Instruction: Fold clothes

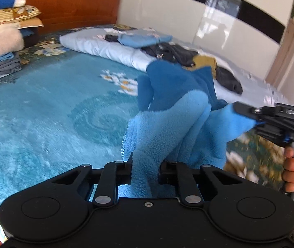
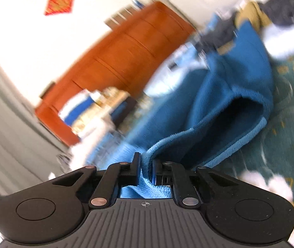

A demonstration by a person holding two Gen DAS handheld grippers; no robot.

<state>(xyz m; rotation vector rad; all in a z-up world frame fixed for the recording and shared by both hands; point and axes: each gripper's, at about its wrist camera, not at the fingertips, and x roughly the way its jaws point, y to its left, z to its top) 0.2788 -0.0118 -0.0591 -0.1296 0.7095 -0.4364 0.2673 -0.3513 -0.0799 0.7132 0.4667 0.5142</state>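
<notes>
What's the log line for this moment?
left gripper: shut on fleece | right gripper: shut on fleece | fleece: lifted over bed

No writing can be read anywhere: the red diamond-shaped paper [image 2: 59,4] on the far white wall bears gold marks too blurred to make out.
</notes>
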